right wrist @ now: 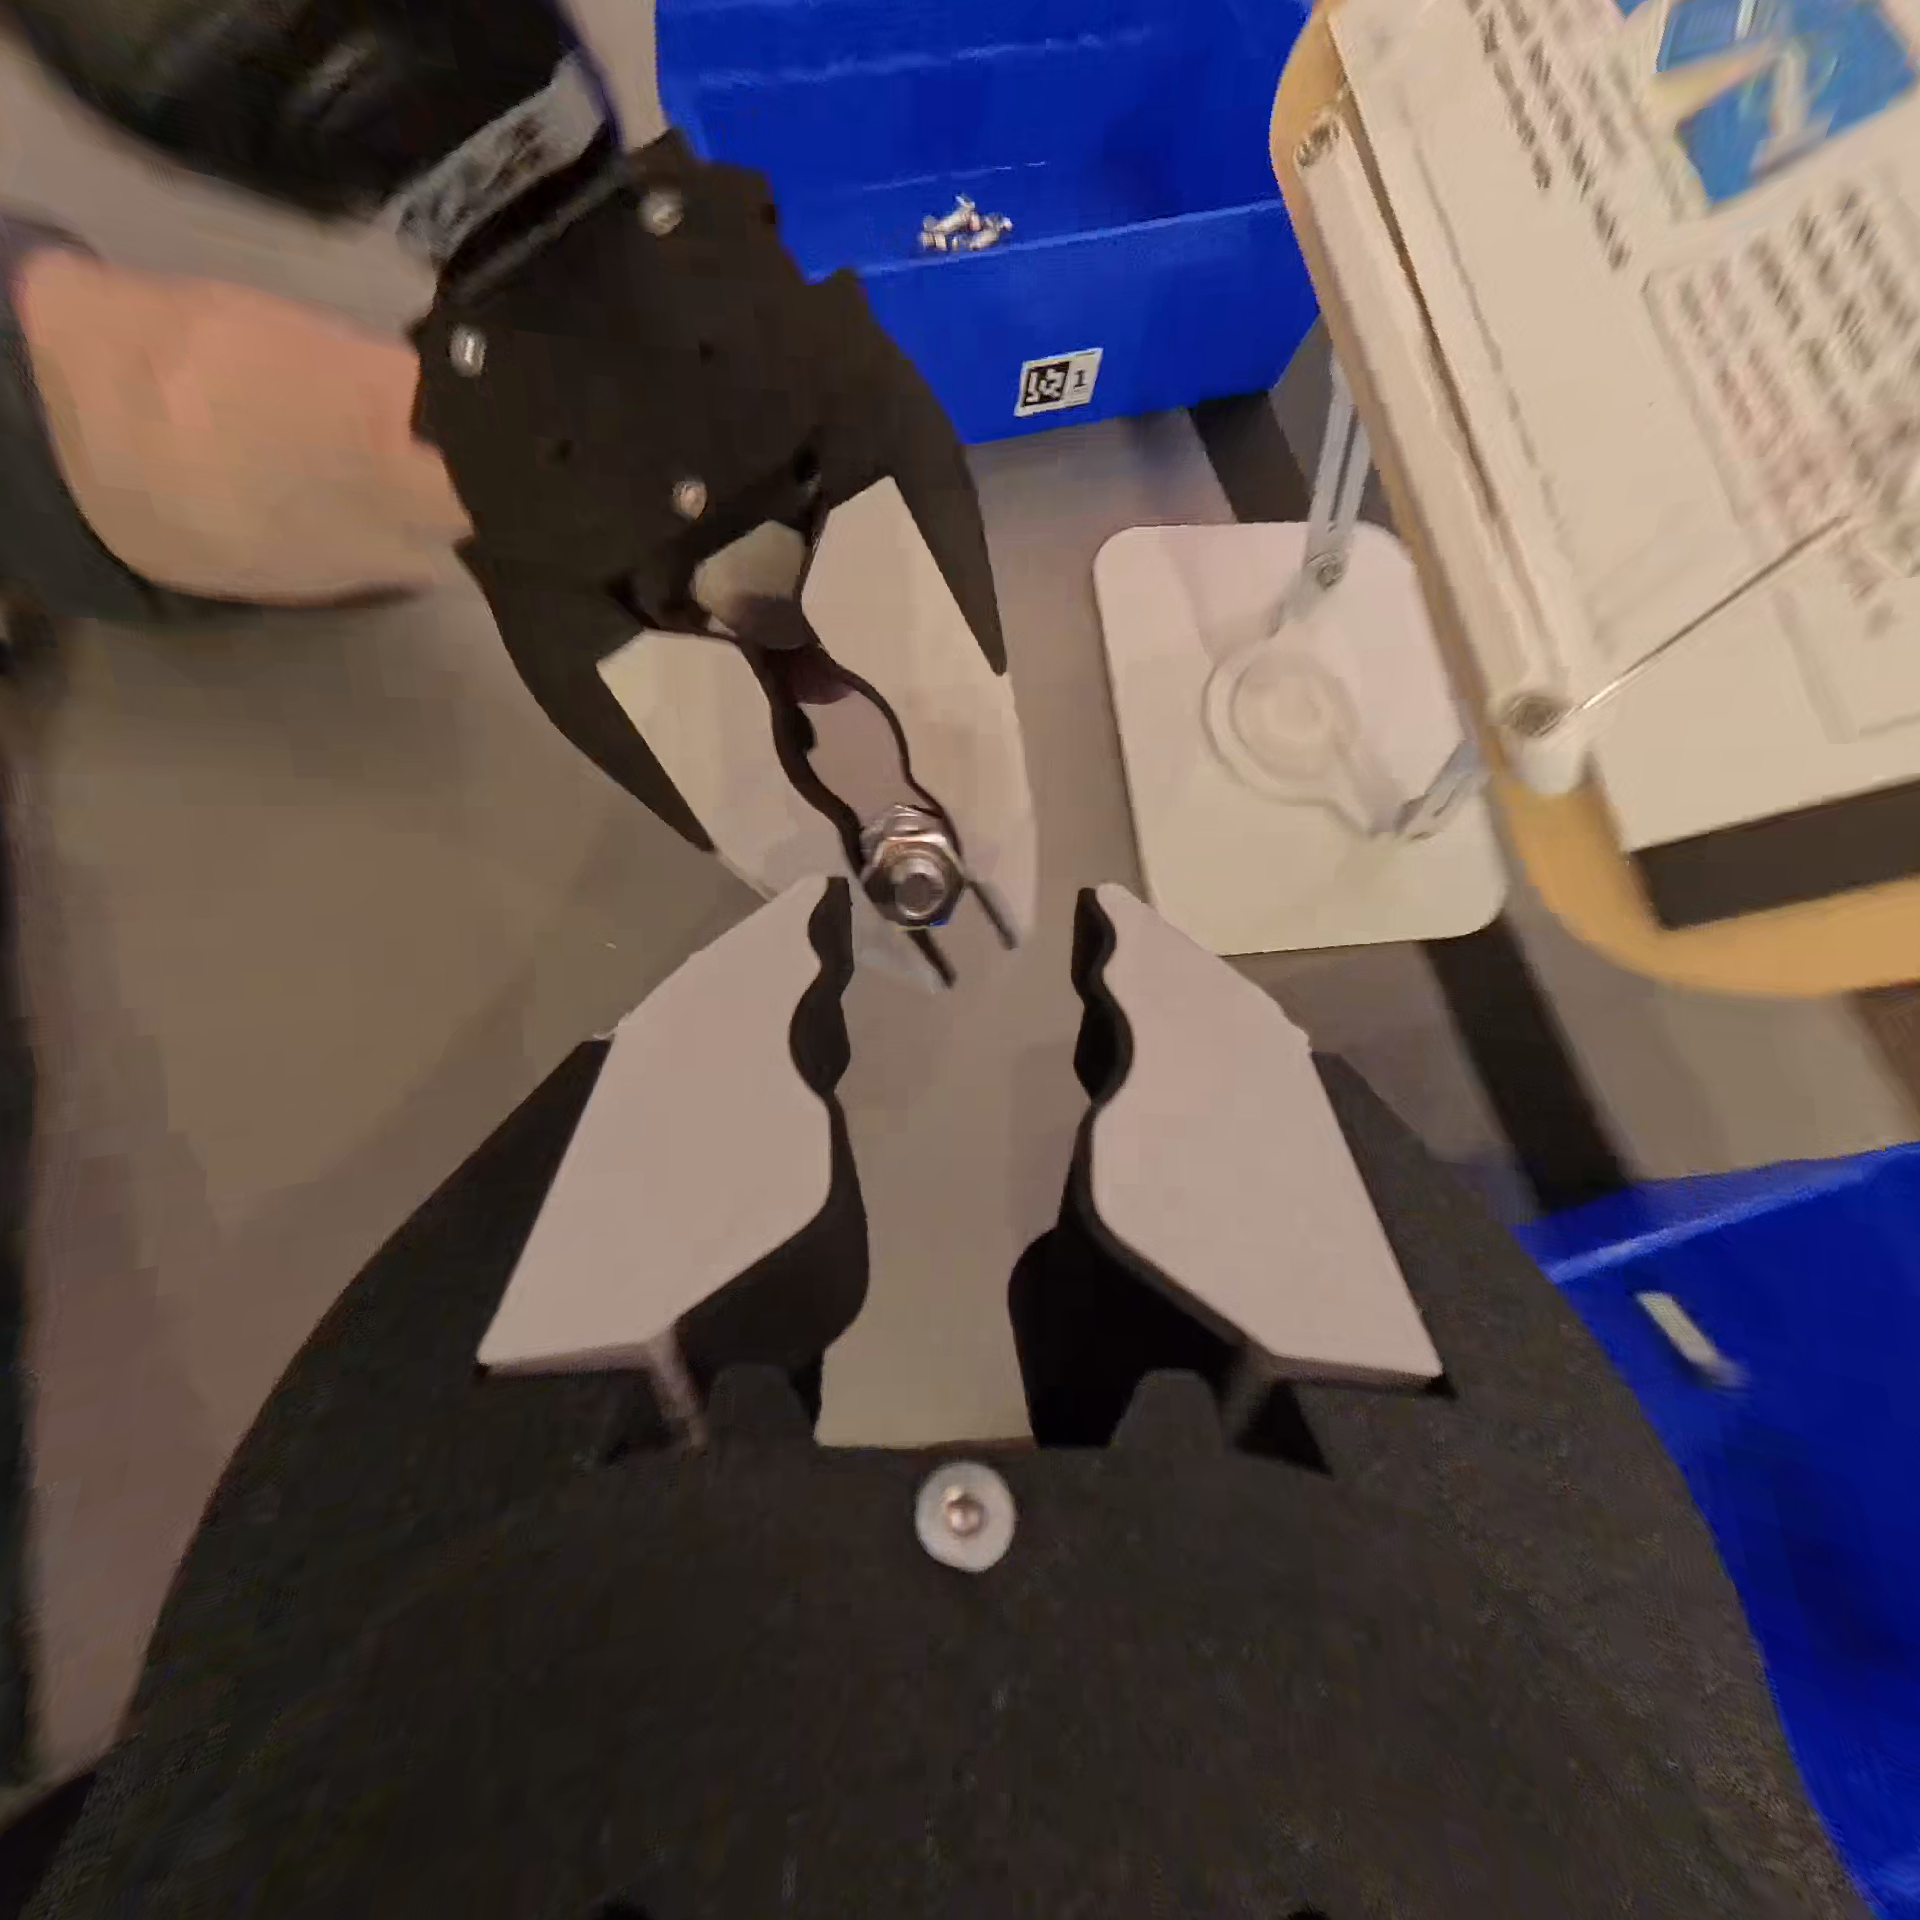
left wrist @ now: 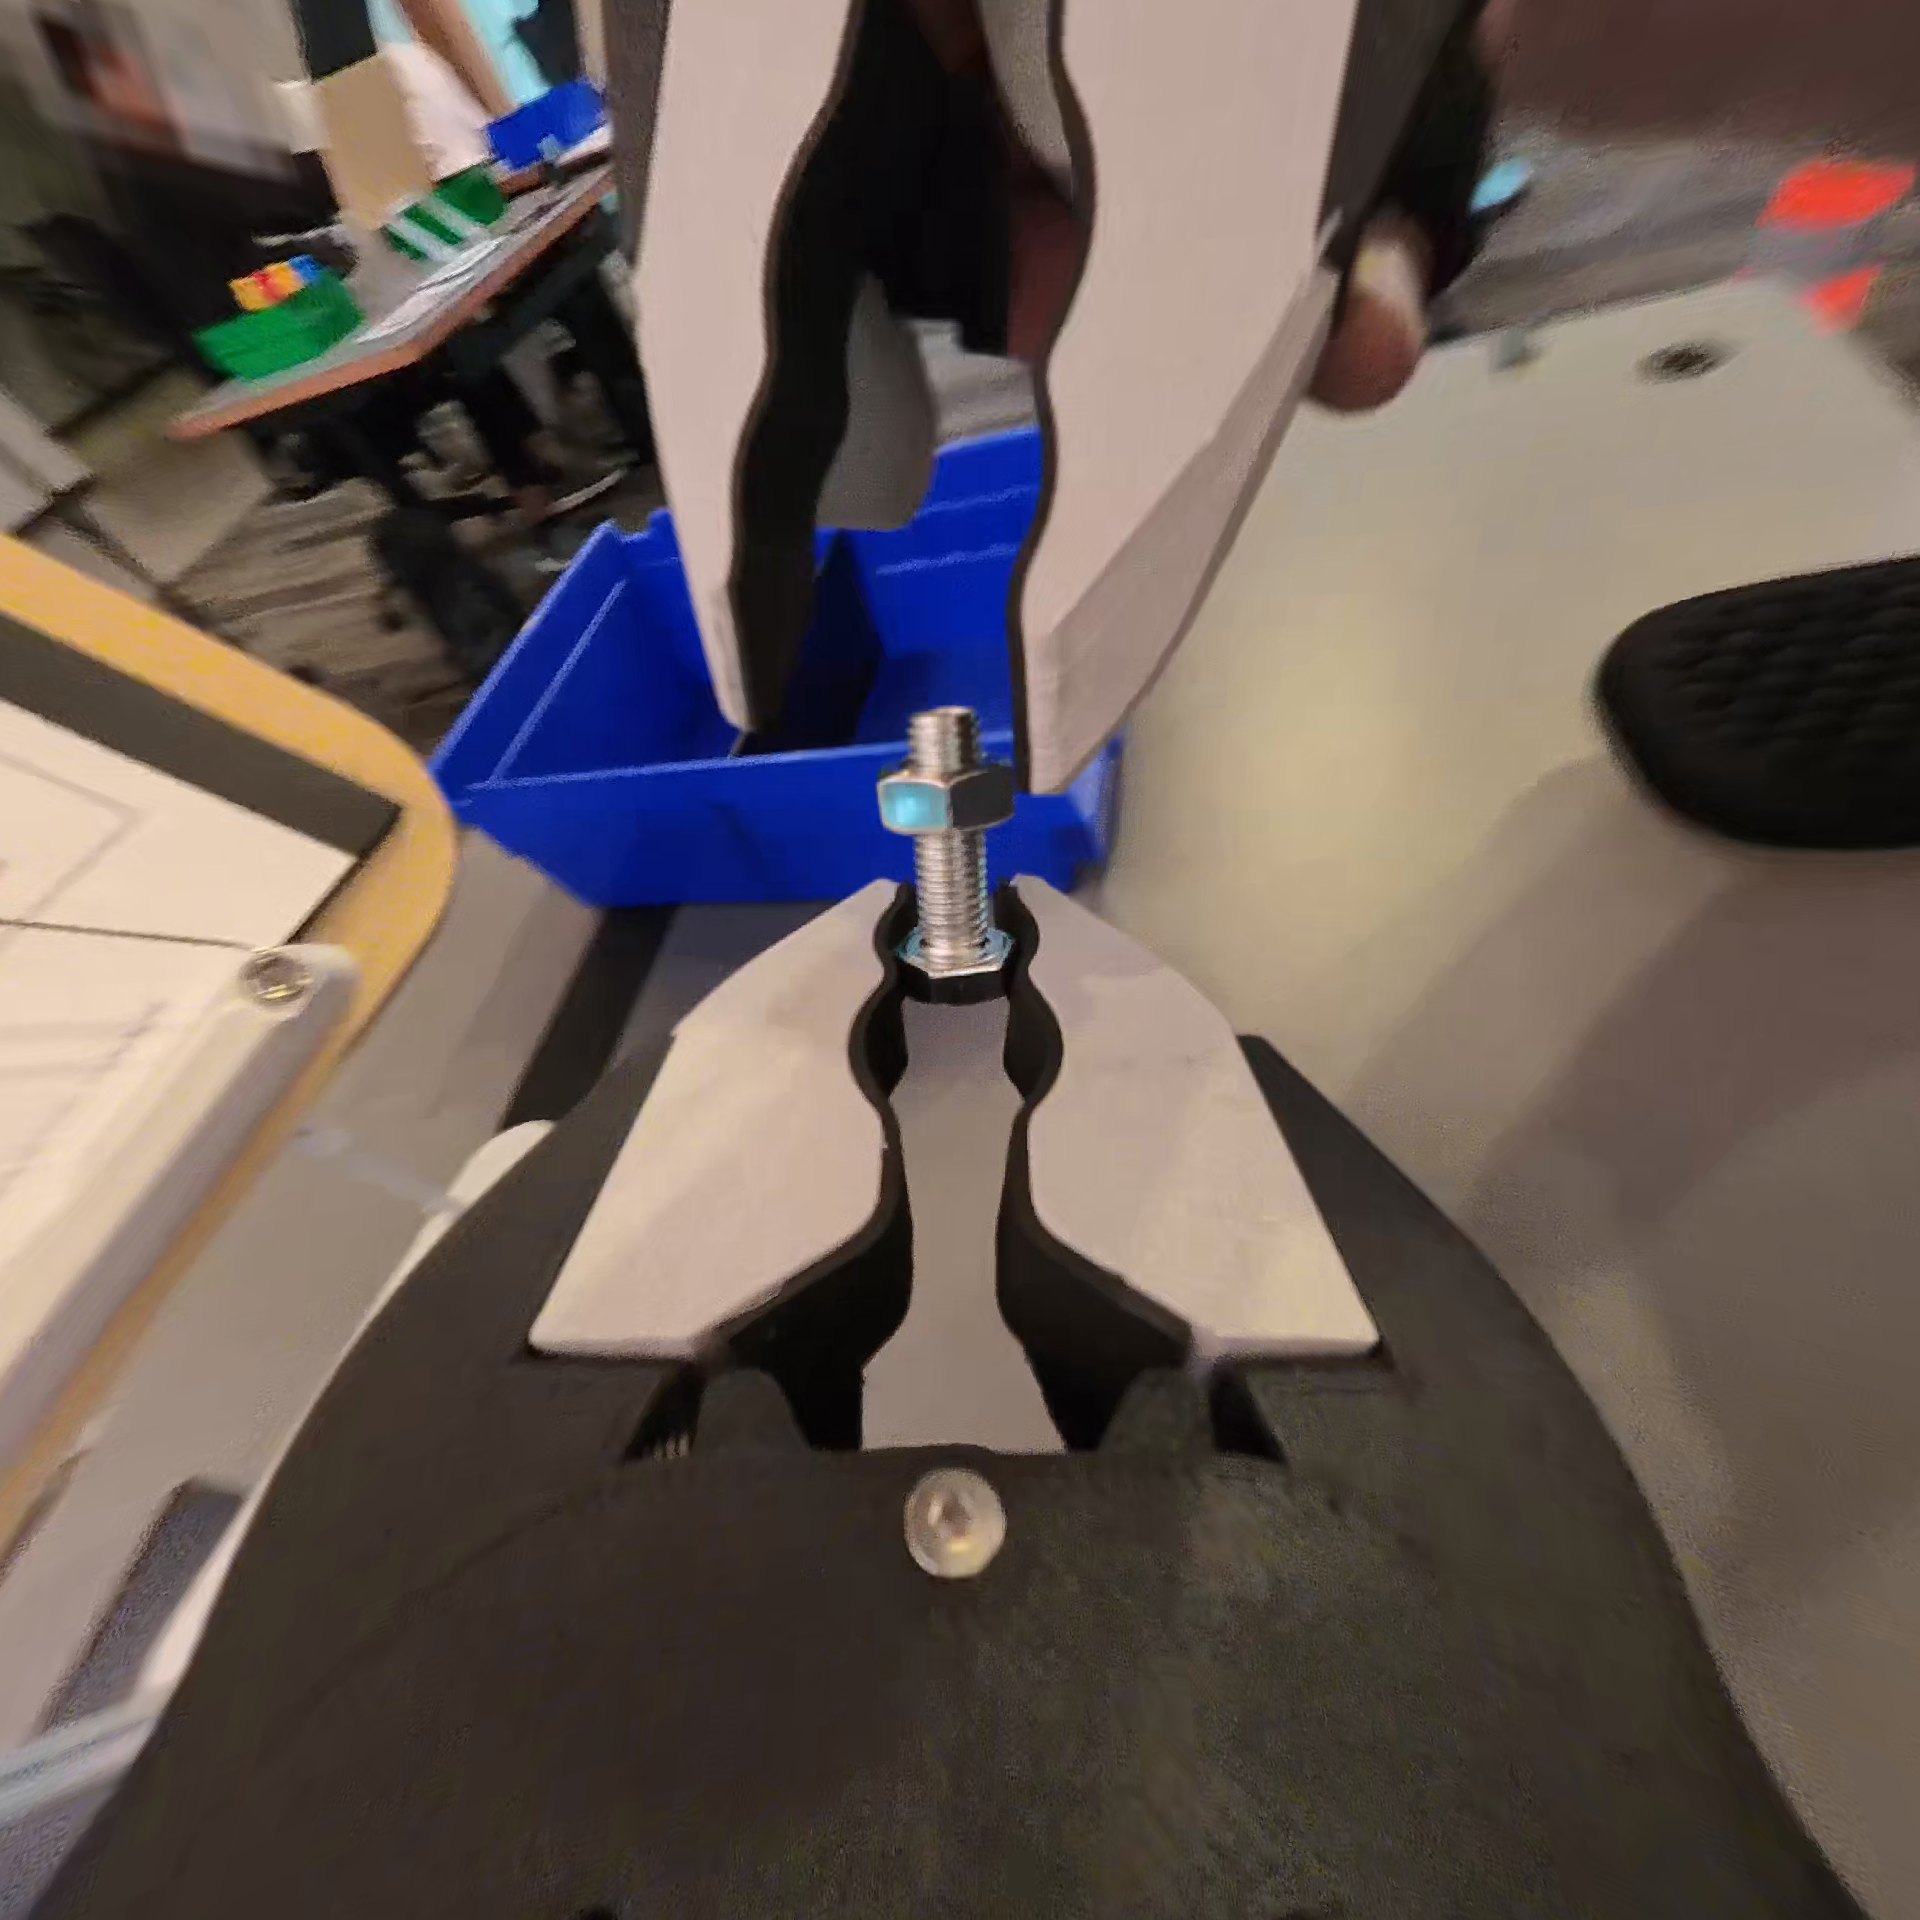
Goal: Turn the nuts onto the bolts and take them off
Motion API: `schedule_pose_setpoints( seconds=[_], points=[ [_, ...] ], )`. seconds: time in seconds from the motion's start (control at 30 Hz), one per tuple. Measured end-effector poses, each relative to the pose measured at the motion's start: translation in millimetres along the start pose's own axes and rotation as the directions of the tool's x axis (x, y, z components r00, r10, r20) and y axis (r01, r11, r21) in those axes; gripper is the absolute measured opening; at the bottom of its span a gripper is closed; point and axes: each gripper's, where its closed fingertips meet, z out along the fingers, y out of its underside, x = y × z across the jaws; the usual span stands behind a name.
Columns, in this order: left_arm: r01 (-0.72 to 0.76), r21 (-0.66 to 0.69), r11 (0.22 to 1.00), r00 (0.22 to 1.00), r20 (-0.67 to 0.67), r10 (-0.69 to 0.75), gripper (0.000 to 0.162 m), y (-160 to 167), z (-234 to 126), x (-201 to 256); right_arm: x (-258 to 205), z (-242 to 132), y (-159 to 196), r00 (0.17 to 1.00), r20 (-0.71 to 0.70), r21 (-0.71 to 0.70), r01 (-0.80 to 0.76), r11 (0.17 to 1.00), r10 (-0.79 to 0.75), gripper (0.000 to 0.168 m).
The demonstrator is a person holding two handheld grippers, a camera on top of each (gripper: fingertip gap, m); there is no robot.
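Board: a white printed sheet on a tan-edged stand (left wrist: 208,935) at the far left of the left wrist view.
Left claw (left wrist: 951,914): narrow, its grey fingers with black wavy pads clamped on the hexagonal head of the silver threaded steel bolt (left wrist: 948,894), which stands upright out of the tips.
Nut: a silver hexagonal steel nut (left wrist: 943,798) sits high on the bolt's thread, near its top end.
Bin: a blue plastic bin (left wrist: 644,790) lies on the grey surface (left wrist: 1403,935) behind the bolt.
Right claw (left wrist: 883,727): wide apart, tips on either side of the bolt's top; one tip beside the nut, contact unclear.
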Motion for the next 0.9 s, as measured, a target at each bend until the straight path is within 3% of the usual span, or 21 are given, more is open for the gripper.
schedule_pose_setpoints(
  seconds=[0.07,0.2,0.3,0.4,0.53,0.67,0.77,0.83,0.9],
  points=[
    [-0.071,-0.062,0.996,0.988,0.129,0.078,0.015,4,3,-10,-2,2,4,0.991,0.028,0.044,-0.136,0.990,0.135,0.039],
    [-0.135,-0.132,0.982,0.960,0.230,0.163,0.015,5,8,-12,-4,10,11,0.956,0.055,0.099,-0.294,0.951,0.290,0.031],
    [-0.162,-0.167,0.972,0.944,0.262,0.203,0.015,6,11,-12,-5,13,12,0.952,0.059,0.130,-0.305,0.944,0.299,0.018],
    [-0.182,-0.193,0.964,0.942,0.246,0.227,0.015,9,14,-8,-8,14,16,0.966,0.041,0.116,-0.257,0.959,0.254,0.019],
    [-0.152,-0.161,0.975,0.966,0.186,0.181,0.015,8,17,0,-12,11,19,0.994,0.037,0.053,-0.109,0.993,0.107,0.019],
    [-0.051,-0.049,0.997,0.999,-0.009,0.051,0.014,1,16,20,-25,6,21,0.972,0.072,-0.020,0.225,0.974,-0.223,0.018],
    [0.054,0.009,0.998,0.964,-0.260,-0.050,0.014,-3,13,48,-41,2,27,0.841,0.145,-0.090,0.536,0.839,-0.522,0.019],
    [0.162,0.014,0.987,0.873,-0.468,-0.137,0.015,-7,7,72,-52,-1,34,0.699,0.216,-0.135,0.713,0.688,-0.682,0.018],
    [0.202,0.051,0.978,0.803,-0.580,-0.135,0.014,-9,2,86,-62,-2,35,0.583,0.269,-0.165,0.812,0.559,-0.767,0.018]
  ],
)
